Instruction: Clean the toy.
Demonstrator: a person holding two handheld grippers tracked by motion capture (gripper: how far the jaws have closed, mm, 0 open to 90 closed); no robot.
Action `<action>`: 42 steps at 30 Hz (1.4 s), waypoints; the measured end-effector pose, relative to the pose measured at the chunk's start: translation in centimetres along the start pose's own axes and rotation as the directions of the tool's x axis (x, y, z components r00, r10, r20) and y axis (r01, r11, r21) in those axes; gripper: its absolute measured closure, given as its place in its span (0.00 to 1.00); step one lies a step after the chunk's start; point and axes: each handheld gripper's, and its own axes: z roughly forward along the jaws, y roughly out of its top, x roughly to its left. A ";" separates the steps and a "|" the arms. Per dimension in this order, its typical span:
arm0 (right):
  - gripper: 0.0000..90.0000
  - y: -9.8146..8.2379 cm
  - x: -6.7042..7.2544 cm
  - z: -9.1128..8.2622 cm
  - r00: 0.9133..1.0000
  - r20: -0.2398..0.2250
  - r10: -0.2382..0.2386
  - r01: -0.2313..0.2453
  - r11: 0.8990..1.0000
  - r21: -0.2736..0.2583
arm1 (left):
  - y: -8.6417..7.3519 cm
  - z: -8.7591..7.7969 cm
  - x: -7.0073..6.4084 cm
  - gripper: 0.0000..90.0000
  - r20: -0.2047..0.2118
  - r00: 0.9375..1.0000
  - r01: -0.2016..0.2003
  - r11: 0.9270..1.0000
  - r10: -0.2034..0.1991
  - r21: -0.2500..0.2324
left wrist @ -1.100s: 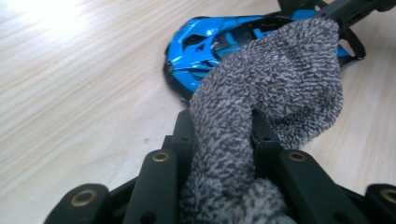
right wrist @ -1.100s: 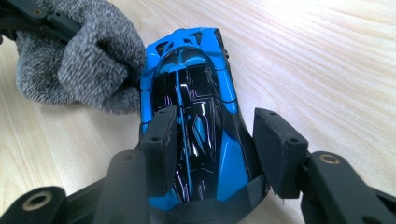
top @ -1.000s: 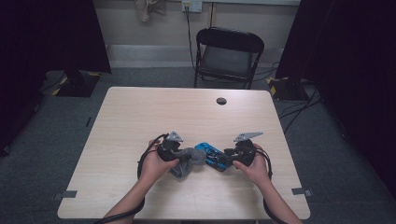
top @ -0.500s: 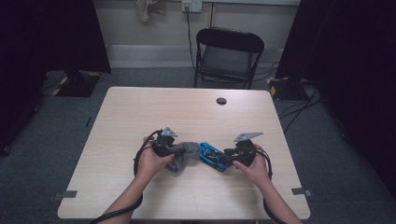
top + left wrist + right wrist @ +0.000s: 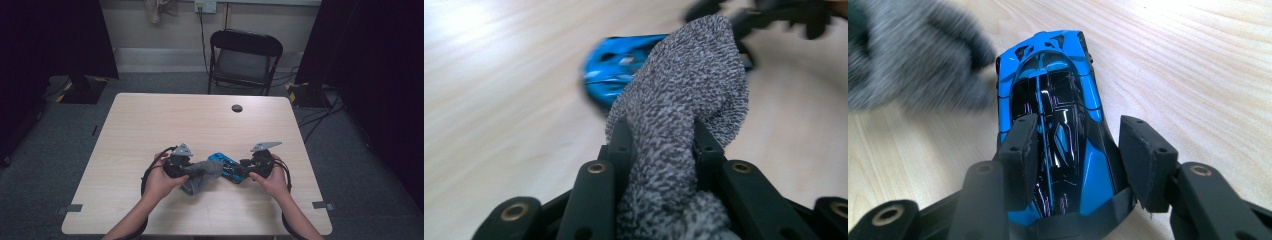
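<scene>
Sock [image 5: 684,115] and toy car [image 5: 1058,125] are lying close together at the near middle of the counter [image 5: 150,125], the sock on the left. The grey sock is looking soft, light and floppy, so it is likely bunching and draping wherever it is pinched; a fold of it is the natural place to grip. The left claw [image 5: 664,145] is pinching exactly such a fold, its jaws nearly closed on the knit, with the loose end sagging toward the car. The left hand [image 5: 160,182] is reaching in from the near edge, its claw aiming right along the counter. The blue car is looking hard, glossy and probably slippery, best taken across its narrow sides. The right claw [image 5: 1078,145] is straddling the car's rear half, jaws partly closed on its flanks; the right pad's contact is hard to confirm. The right hand [image 5: 272,177] is sitting low, its claw aiming left toward the sock.
</scene>
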 end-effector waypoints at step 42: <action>0.57 0.0 0.0 0.0 1.000 0.001 -0.001 0.001 1.000 -0.001 | -0.1 1.2 3.6 0.77 -0.115 0.991 0.077 0.997 -0.074 0.028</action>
